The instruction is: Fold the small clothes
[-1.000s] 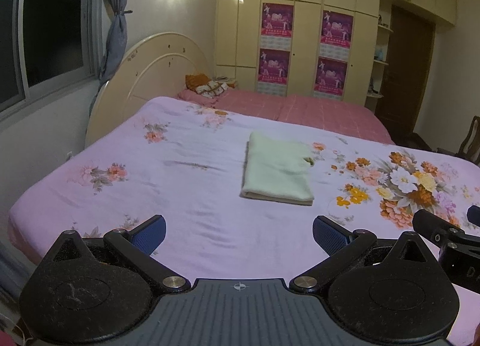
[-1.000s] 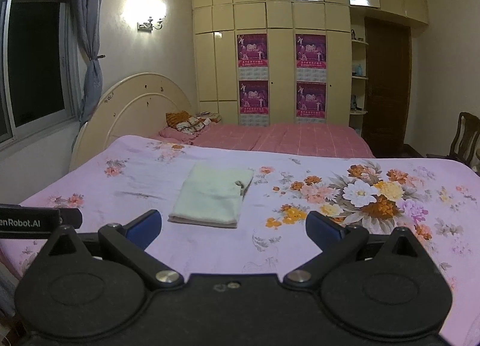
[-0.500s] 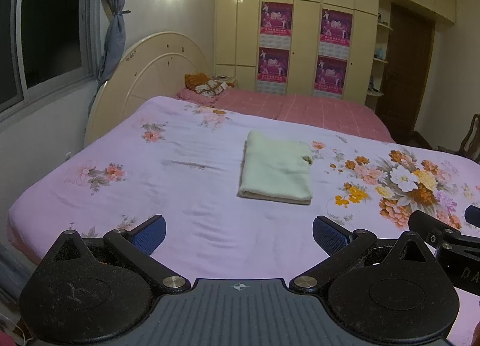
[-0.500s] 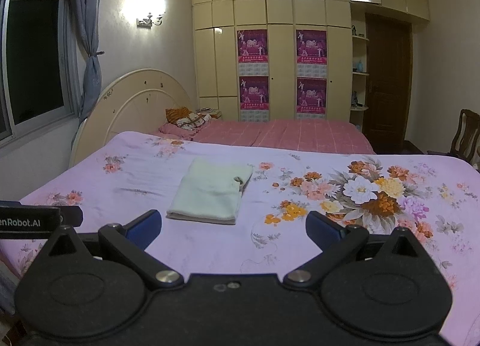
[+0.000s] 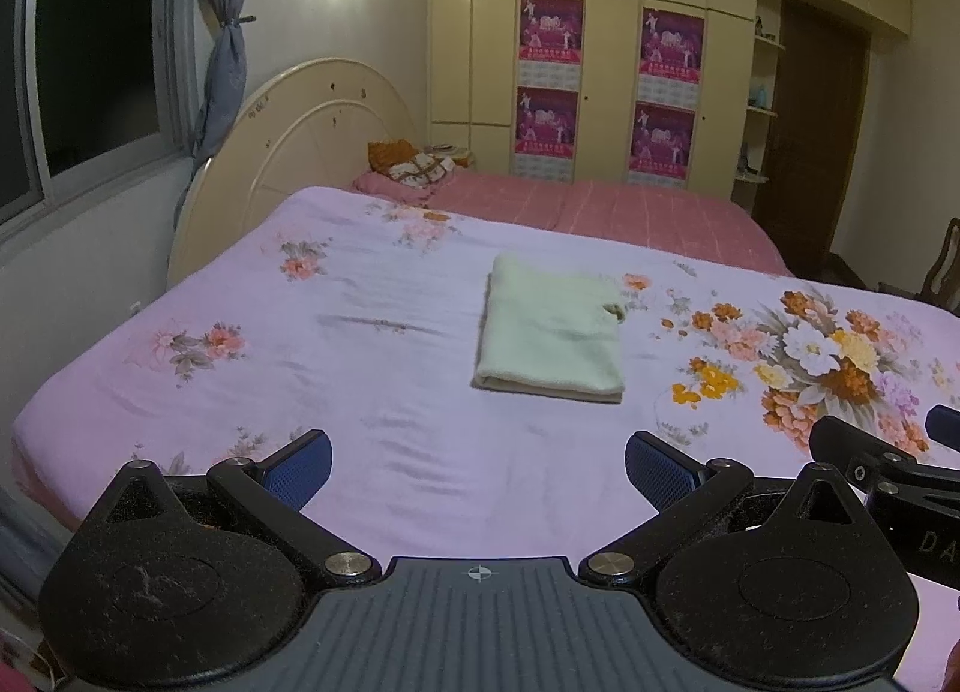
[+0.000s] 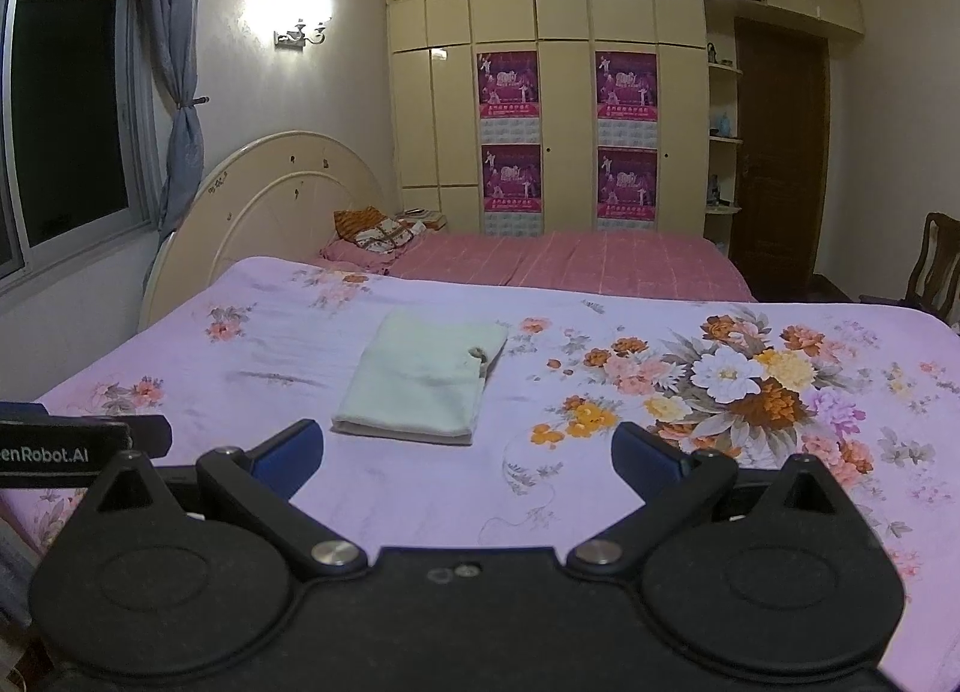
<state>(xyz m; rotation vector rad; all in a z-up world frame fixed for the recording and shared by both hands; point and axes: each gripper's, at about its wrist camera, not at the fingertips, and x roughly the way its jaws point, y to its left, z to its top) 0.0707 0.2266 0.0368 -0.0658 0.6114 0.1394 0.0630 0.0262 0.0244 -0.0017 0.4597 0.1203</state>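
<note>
My left hand-held gripper [image 5: 477, 461] hangs over the near edge of the bed at the bottom of the frame, jaws spread wide with nothing between the blue pads. My right hand-held gripper [image 6: 465, 449] sits the same way in its own view, wide open and empty, and shows in the left view's lower right corner.

Neither touches any cloth, so I judge the fold finished or all but finished. The next move, if any, calls for a reach forward to square the loose corner, or a pull away.

The pale green garment [image 5: 552, 332] lies in the centre of the frame on the pink floral bedspread [image 5: 360, 380], well apart from both tools. It is folded into a neat rectangle with layered edges along its near side. One small curl of fabric sticks up at its right edge, just left of the large printed flowers [image 6: 738, 380].
</note>
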